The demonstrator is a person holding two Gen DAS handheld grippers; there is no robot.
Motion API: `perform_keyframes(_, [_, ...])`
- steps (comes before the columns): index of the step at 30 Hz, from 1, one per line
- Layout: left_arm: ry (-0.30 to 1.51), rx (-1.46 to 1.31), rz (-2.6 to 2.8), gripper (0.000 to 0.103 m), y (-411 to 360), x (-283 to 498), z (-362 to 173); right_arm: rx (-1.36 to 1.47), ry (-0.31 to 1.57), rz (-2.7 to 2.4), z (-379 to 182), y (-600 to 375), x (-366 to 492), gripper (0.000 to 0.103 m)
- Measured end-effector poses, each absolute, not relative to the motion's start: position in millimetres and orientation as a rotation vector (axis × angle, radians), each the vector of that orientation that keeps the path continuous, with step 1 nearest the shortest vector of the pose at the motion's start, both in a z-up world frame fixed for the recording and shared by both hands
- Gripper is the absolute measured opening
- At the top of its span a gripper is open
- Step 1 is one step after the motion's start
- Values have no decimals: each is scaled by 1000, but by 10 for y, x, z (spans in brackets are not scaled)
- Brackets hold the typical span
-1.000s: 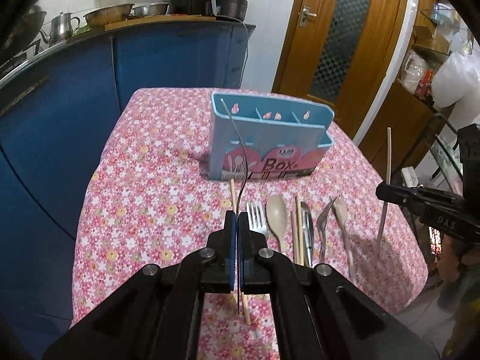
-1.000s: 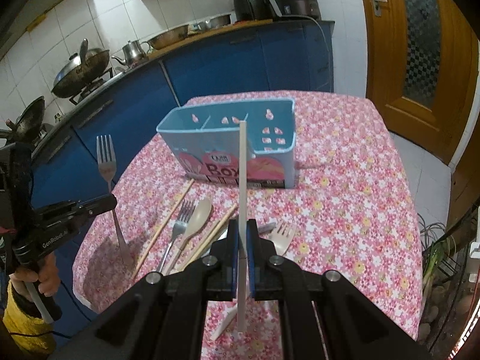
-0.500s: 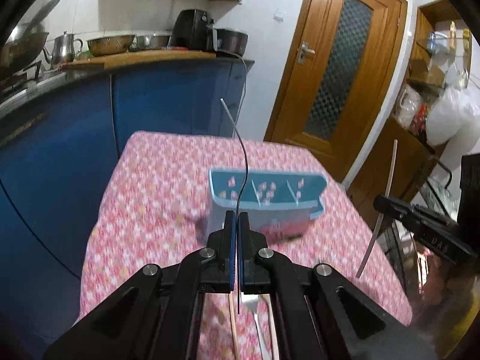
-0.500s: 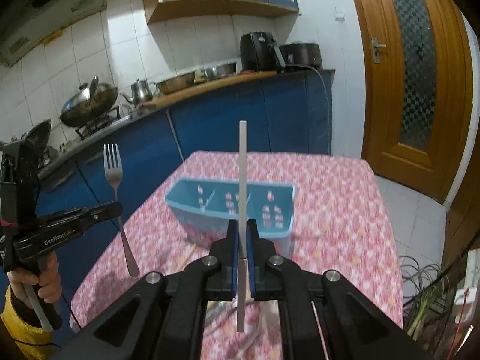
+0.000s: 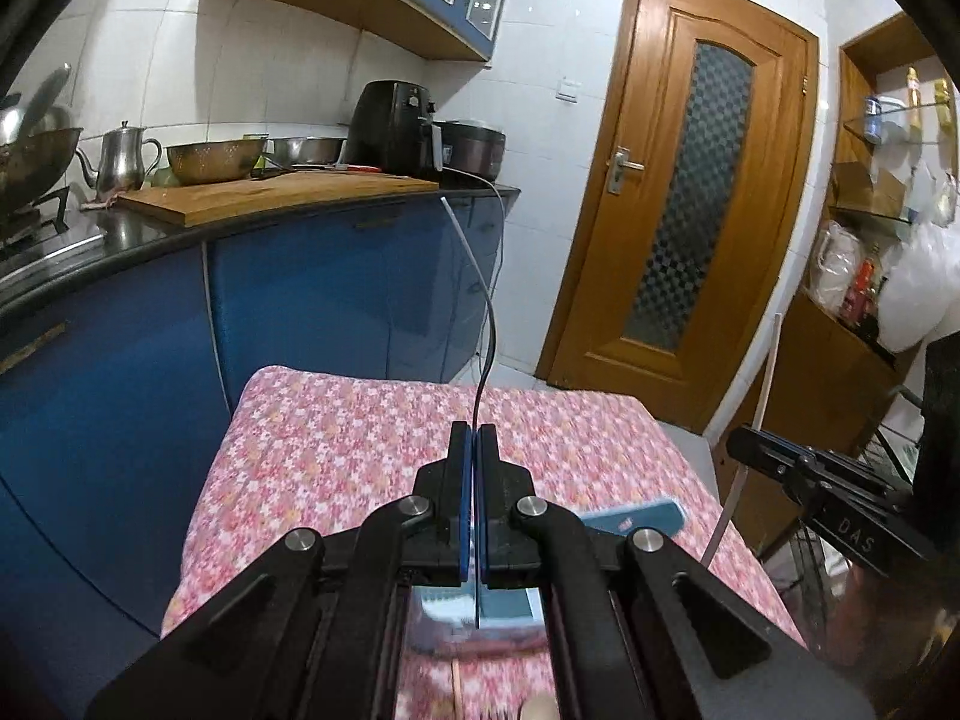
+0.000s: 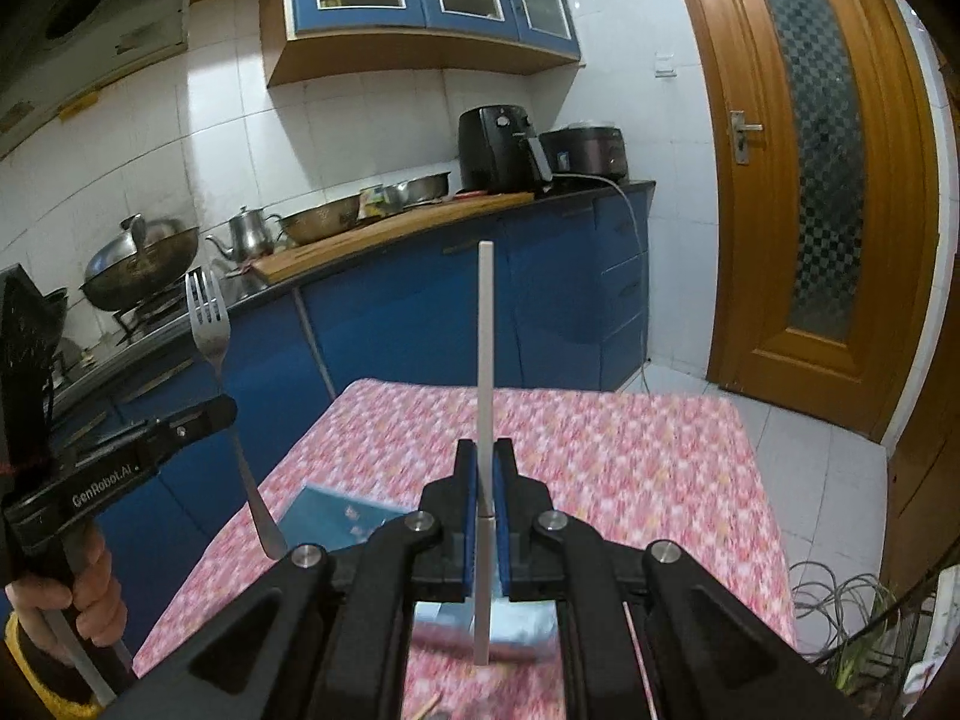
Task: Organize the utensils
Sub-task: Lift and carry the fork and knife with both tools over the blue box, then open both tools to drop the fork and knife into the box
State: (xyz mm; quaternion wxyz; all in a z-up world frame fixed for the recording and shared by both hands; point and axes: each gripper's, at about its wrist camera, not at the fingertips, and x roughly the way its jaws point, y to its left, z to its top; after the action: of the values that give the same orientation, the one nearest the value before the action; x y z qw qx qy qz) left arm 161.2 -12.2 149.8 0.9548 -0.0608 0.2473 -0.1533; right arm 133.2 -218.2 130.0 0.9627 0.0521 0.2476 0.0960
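Tongs on both my hands are clamped tight: left tongs (image 5: 474, 462) pinch the fork (image 6: 207, 324) by its handle, tines up, and right tongs (image 6: 485, 474) grip a pale chopstick (image 6: 485, 372) standing upright. Both have risen off the surface (image 5: 360, 420) in the last second, so the blue box (image 6: 342, 519) has slid from ahead of me to just under the jaws. That puts each utensil above the box, I judge, ready to go down into a compartment.
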Motion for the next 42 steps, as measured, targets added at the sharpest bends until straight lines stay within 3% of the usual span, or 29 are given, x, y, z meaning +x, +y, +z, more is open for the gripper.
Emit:
perform_keyframes(17, [521, -66, -371, 0, -222, 1892, 873, 17, 511, 169, 796, -2032, 1626, 7])
perform_keyframes(33, [574, -77, -338, 0, -216, 1843, 680, -22, 564, 229, 628, -1883, 1733, 7])
perform_keyframes(34, [578, -78, -335, 5, -220, 1830, 679, -23, 561, 232, 629, -1878, 1739, 7])
perform_keyframes(35, [581, -79, -335, 9, -220, 1824, 683, -20, 557, 235, 630, -1877, 1737, 8])
perform_keyframes(37, [582, -72, -319, 28, -229, 1785, 699, -13, 551, 239, 644, -1879, 1736, 22])
perform_keyframes(39, [577, -64, -306, 31, -225, 1750, 720, 0, 537, 250, 675, -1894, 1715, 33])
perform_keyframes(42, [578, -63, -304, 31, -199, 1699, 754, 8, 513, 251, 744, -1901, 1660, 38])
